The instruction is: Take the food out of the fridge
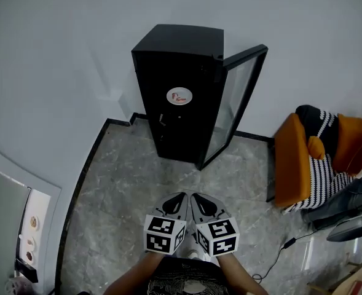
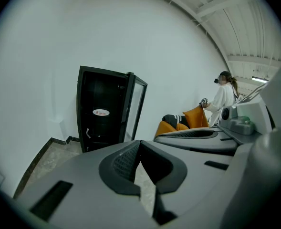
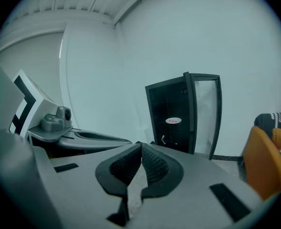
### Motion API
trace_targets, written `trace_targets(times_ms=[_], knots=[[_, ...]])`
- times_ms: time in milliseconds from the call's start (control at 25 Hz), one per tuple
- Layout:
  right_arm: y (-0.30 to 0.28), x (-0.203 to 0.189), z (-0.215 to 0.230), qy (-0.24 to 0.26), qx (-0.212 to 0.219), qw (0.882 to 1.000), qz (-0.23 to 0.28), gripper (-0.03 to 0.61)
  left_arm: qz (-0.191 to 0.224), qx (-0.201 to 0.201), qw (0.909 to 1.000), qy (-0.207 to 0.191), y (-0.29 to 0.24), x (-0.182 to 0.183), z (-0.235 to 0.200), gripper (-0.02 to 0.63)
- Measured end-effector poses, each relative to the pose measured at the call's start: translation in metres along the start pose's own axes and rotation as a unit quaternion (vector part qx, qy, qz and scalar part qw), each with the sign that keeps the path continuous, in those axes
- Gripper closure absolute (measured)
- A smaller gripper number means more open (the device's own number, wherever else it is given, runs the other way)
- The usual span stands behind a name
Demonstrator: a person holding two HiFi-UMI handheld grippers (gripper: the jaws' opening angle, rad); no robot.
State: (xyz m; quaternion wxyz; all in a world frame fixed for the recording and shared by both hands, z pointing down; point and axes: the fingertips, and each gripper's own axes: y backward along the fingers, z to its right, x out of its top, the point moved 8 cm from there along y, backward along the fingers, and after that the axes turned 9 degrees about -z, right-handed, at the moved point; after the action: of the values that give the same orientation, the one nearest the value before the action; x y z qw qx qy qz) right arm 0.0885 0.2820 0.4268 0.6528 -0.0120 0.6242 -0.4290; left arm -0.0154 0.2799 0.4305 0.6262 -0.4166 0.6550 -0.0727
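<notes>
The black fridge (image 1: pixel 168 125) stands at the far side of the room against the white wall (image 1: pixel 58 60), on a grey marbled floor (image 1: pixel 125 189). Its glass door (image 1: pixel 235 100) is swung open to the right. A small oval sticker (image 1: pixel 179 96) shows on the dark front, but the inside is too dark to tell what food it holds.

Both grippers are held low and near, side by side and well apart from the fridge, pointing toward it. The left gripper (image 1: pixel 178 200) has its jaws brought together, tips meeting, with nothing between them (only floor shows through the gap lower down). The right gripper (image 1: pixel 199 201), just beside it, is likewise closed at the tips and holds nothing. Each carries its marker cube (image 1: pixel 163 233) nearest the person.

To the right of the fridge sits an orange armchair (image 1: pixel 290 165) with a black-and-white striped cushion (image 1: pixel 321 174). A dark cable (image 1: pixel 278 252) trails over the floor near it. In the left gripper view, a person in white (image 2: pixel 222 99) stands far to the right, beyond the armchair.
</notes>
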Motion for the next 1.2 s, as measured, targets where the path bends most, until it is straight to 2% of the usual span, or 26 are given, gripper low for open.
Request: trace_targets(times_ms=[680,920,1200], knots=[[-0.120,0.094,0.011,-0.017,-0.042,0.999,-0.008,0.557,-0.013,-0.047,0.9988,-0.011,-0.062,0.086,-0.122,0.600],[-0.147,0.121,0.013,-0.018,-0.059,0.998,-0.007,0.557,-0.014,-0.061,0.9979,-0.017,-0.074,0.109,-0.152,0.600],[-0.168,0.134,0.021,-0.017,-0.076,0.997,-0.010,0.557,-0.016,-0.074,0.9970,-0.017,-0.090,0.124,-0.172,0.600]])
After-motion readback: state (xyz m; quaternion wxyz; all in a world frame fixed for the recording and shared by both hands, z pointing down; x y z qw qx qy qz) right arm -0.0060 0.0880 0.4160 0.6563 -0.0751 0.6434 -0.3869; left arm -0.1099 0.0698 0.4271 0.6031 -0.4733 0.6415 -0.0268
